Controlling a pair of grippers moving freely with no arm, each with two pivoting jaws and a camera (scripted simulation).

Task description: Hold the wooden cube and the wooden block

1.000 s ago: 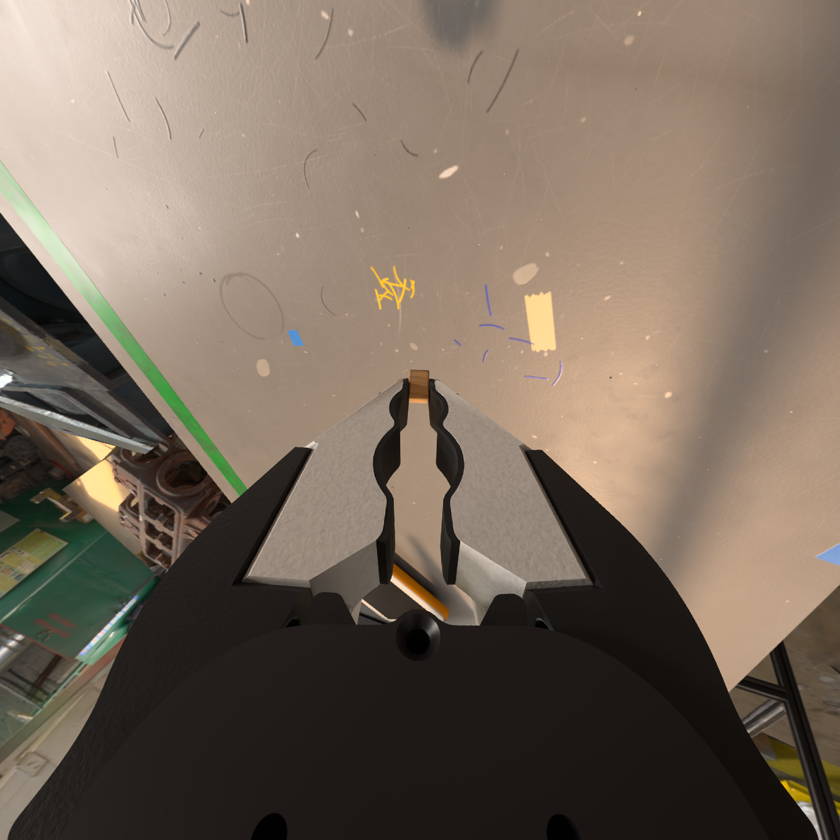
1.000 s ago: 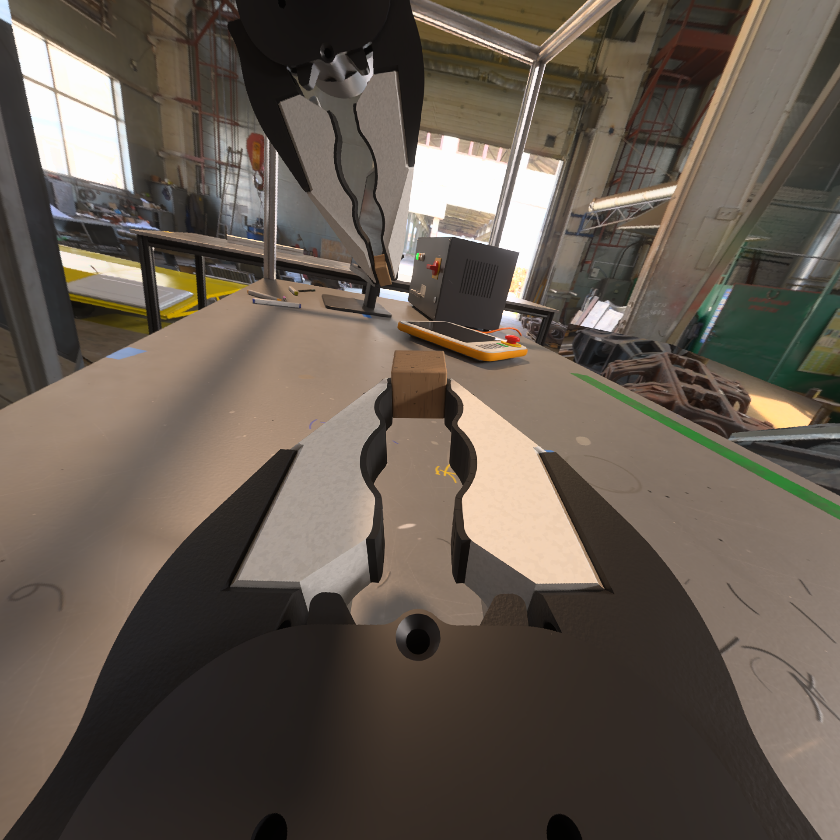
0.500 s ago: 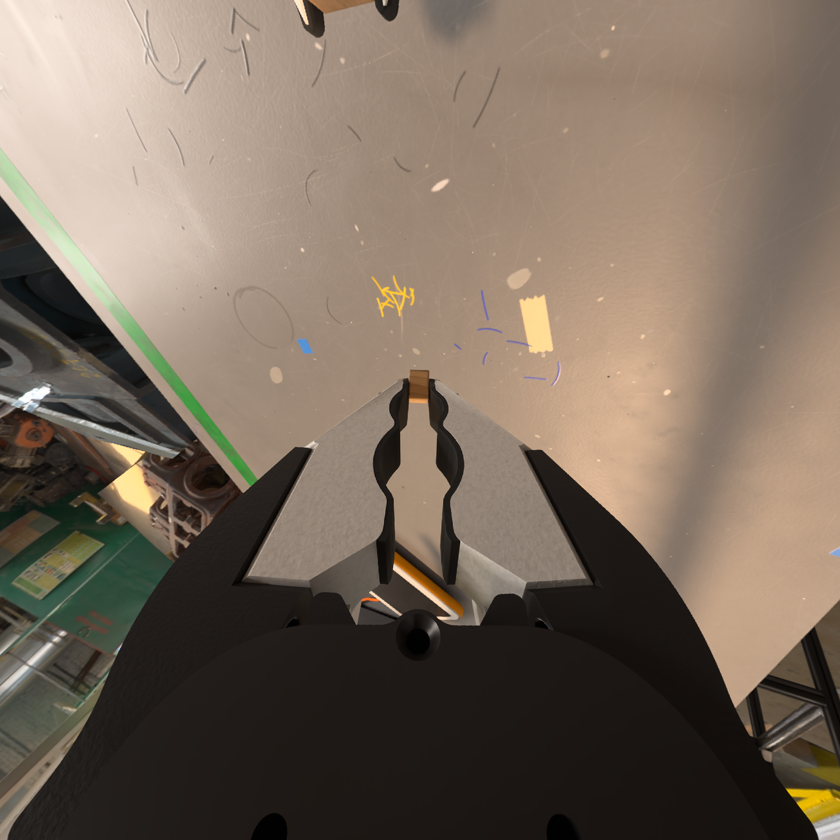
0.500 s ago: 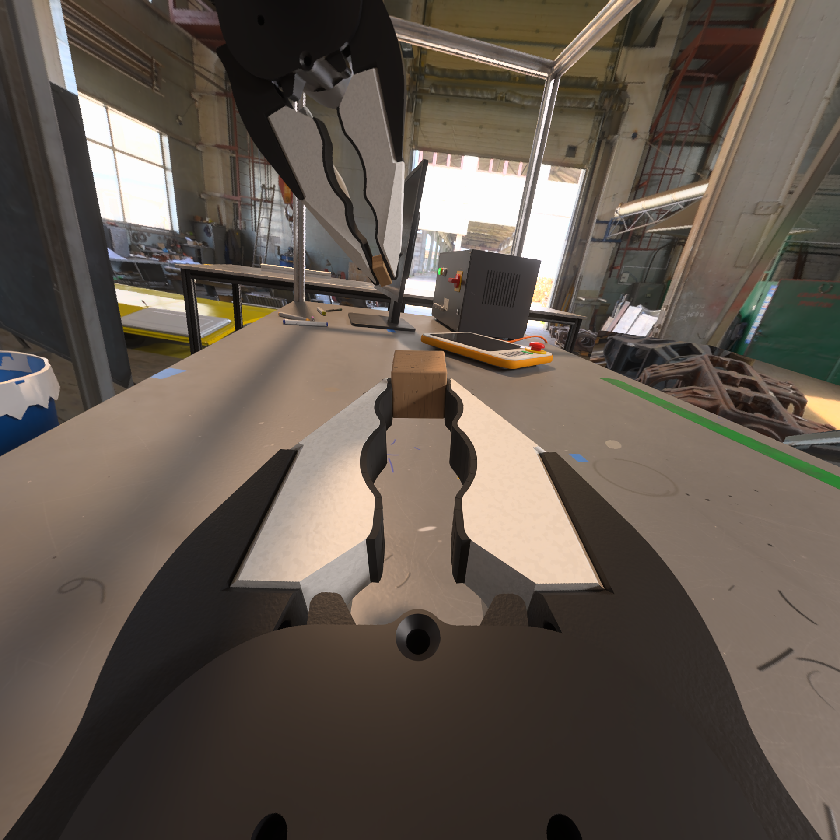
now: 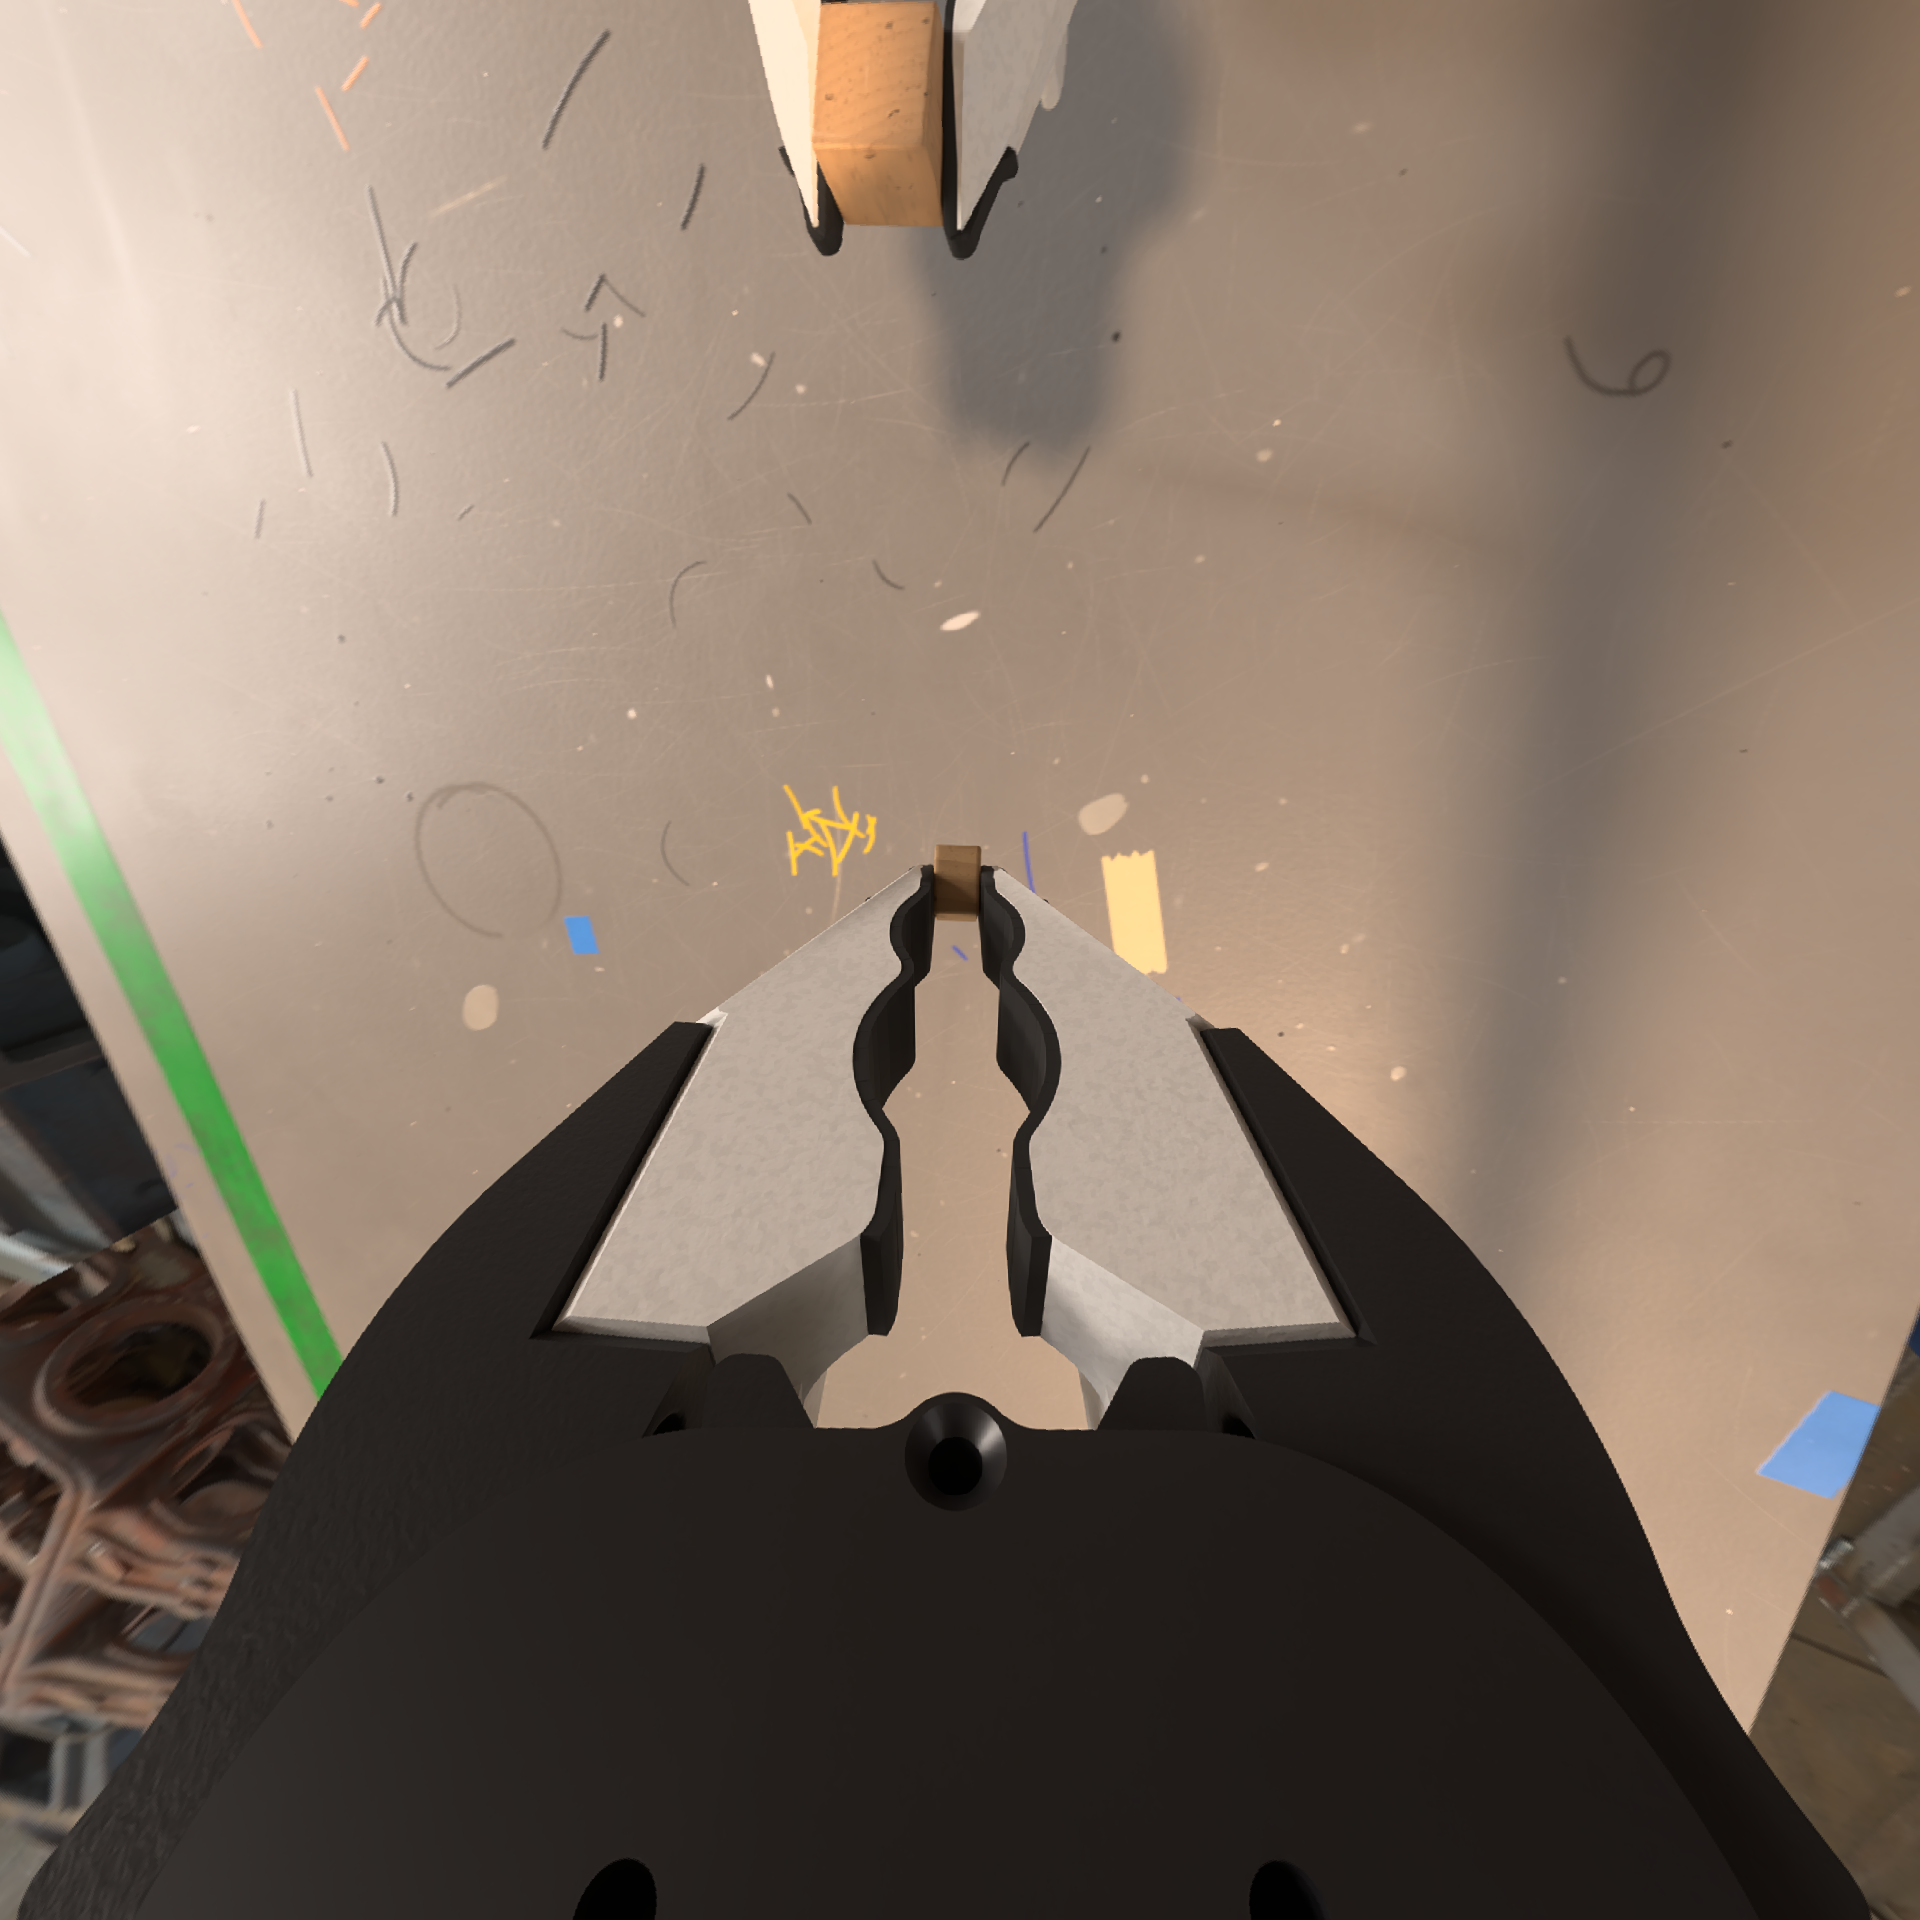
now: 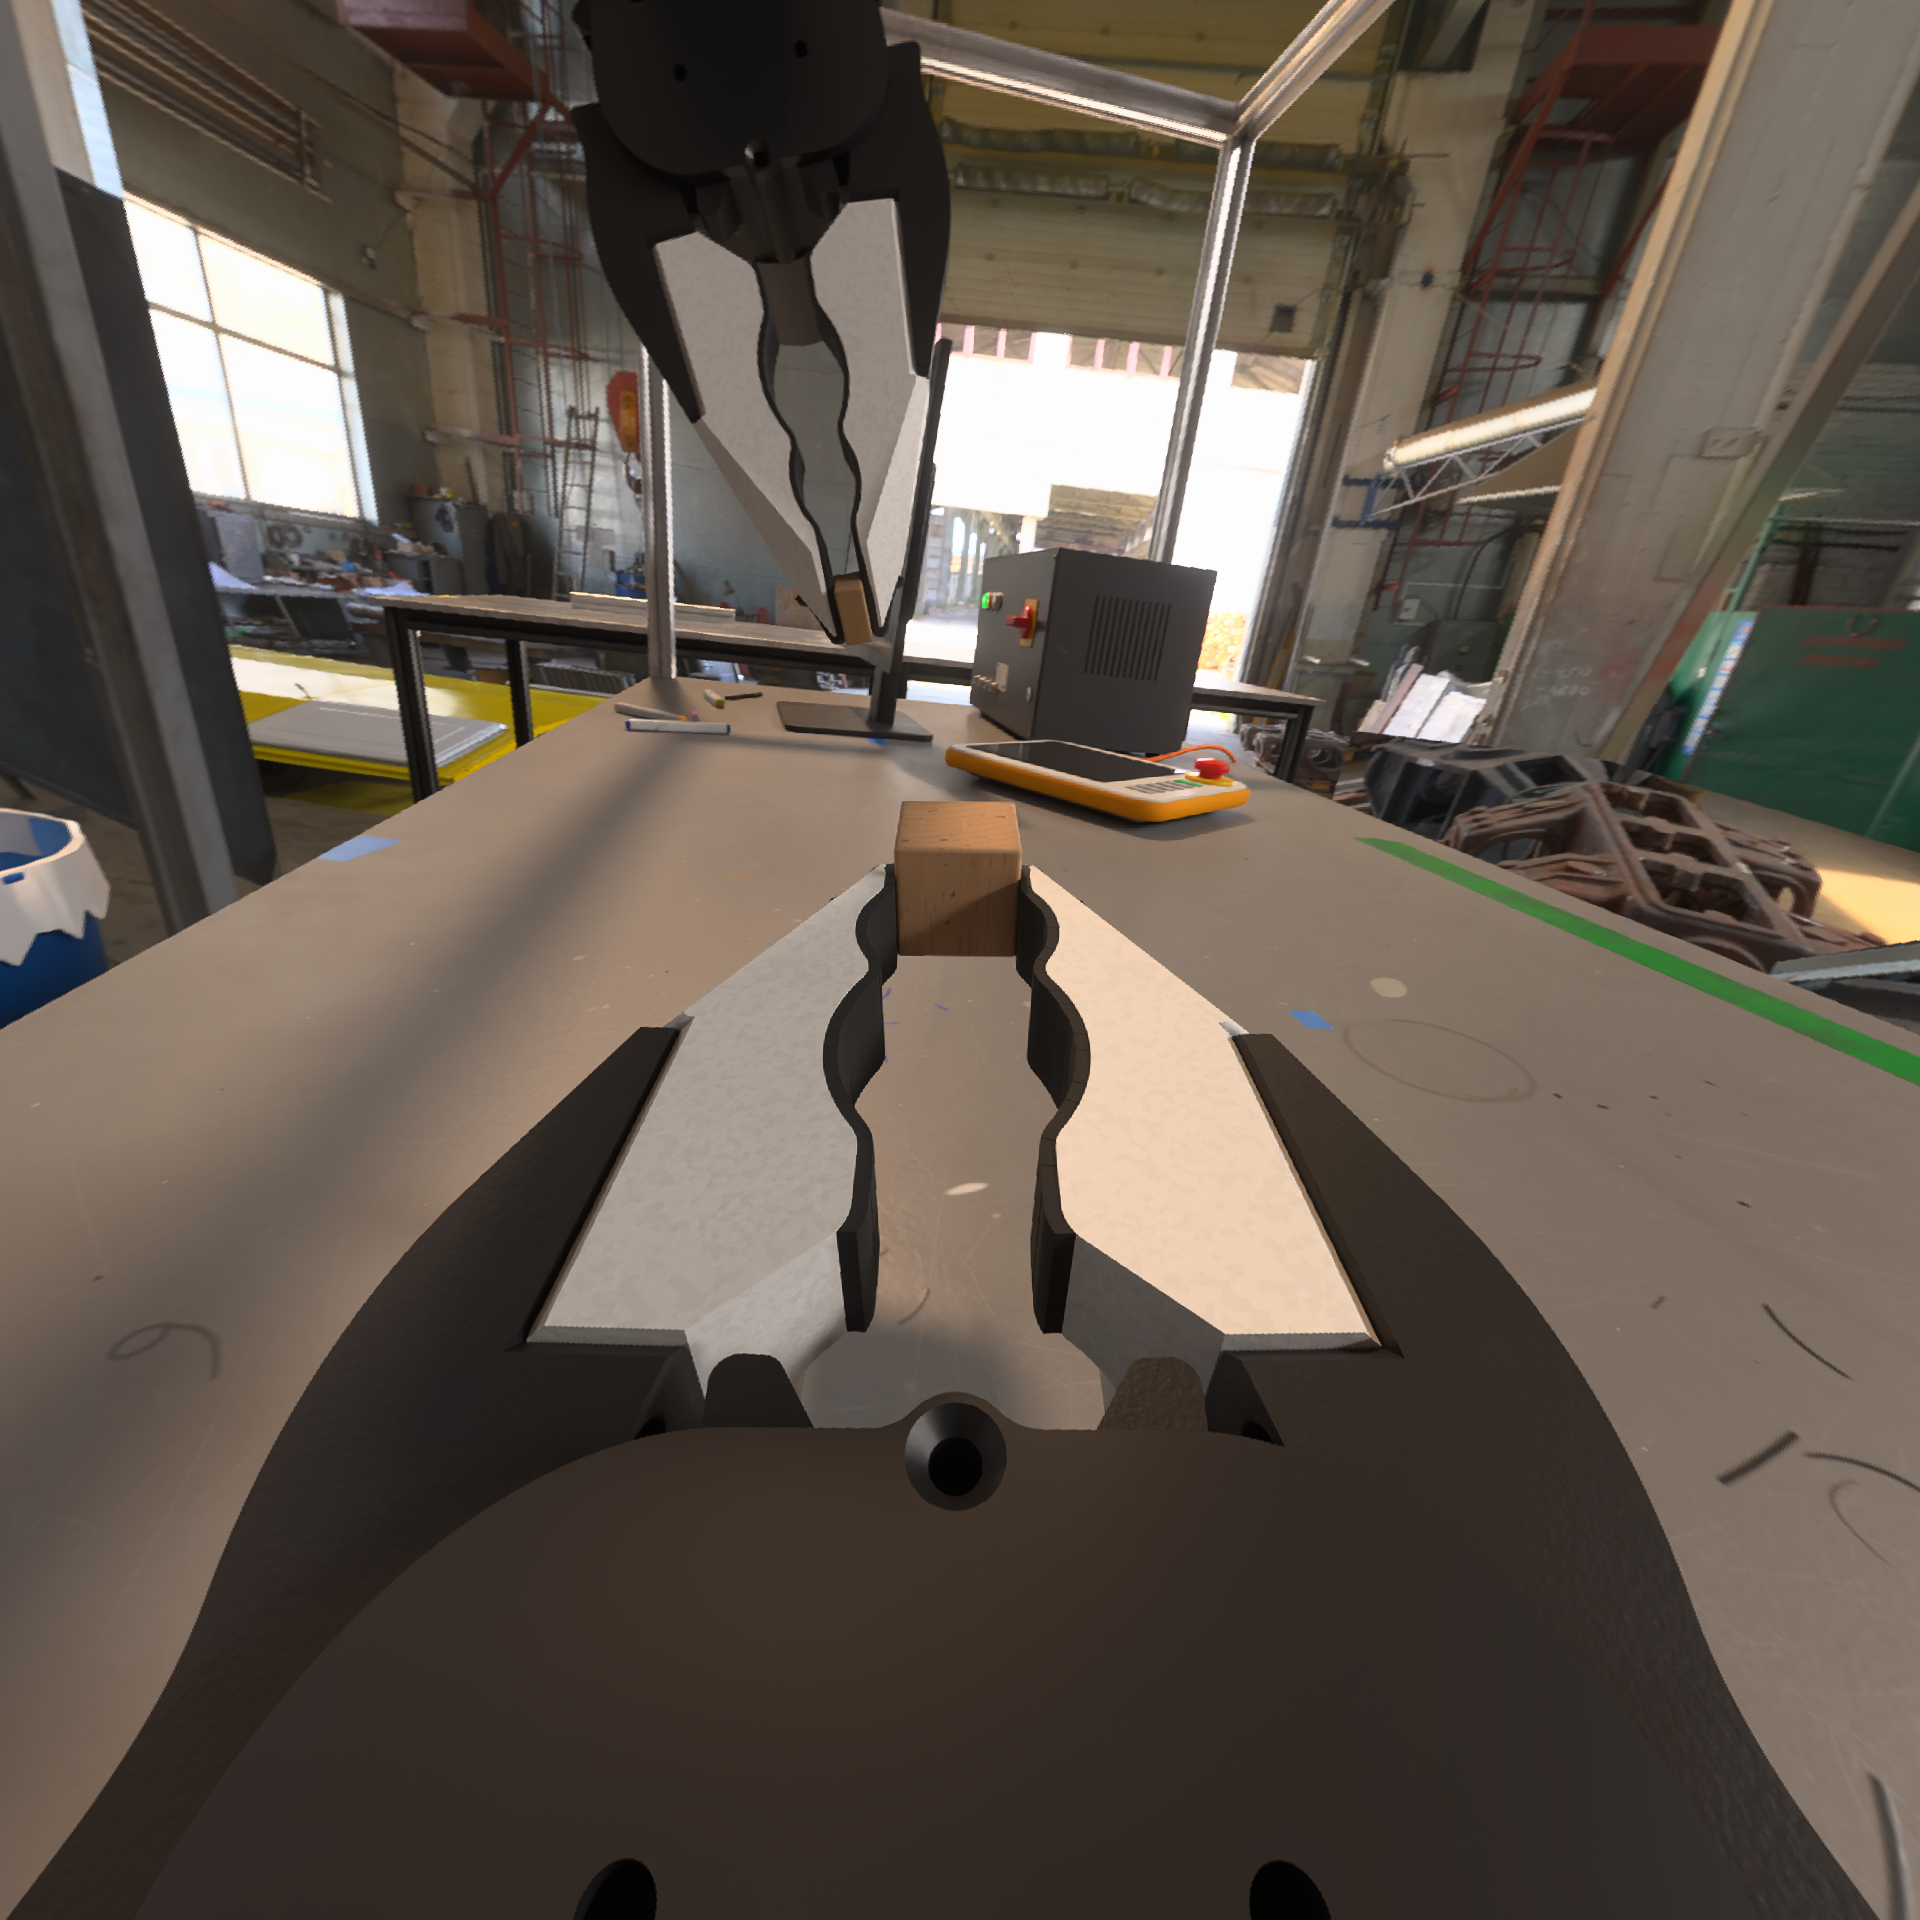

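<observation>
1. Wide bare room on the table (image 5: pixel 1351 623) in the left wrist view: only scratches, paint flecks, a yellow scribble (image 5: pixel 828 840), a strip of yellow tape (image 5: pixel 1132 912) and small blue tape pieces (image 5: pixel 582 933) on the grey-brown top.
2. Along the left edge of the table, a green stripe (image 5: pixel 156 1008); beyond that edge, rusty metal parts on the floor.
3. At the far end of the table in the right wrist view: a grey control box (image 6: pixel 1091 644), a yellow handheld controller (image 6: pixel 1096 777) with a red button, a thin black stand (image 6: pixel 883 665) and some pens (image 6: pixel 675 722); all well apart from both claws.
4. Middle of the table open between these things and the right claw.
5. Left claw (image 5: pixel 956 888) held high above the table, pointing down, closed on the small wooden block (image 5: pixel 955 881) at the very fingertips; block light brown, narrow, clear of the table.
6. Right claw (image 6: pixel 956 904) low over the table, pointing toward the far end, closed on the wooden cube (image 6: pixel 956 878) between the black tips; cube pale brown with fine specks, square faces, upright, top face above the fingers.
7. Whether the cube touches the table: cannot tell.
</observation>
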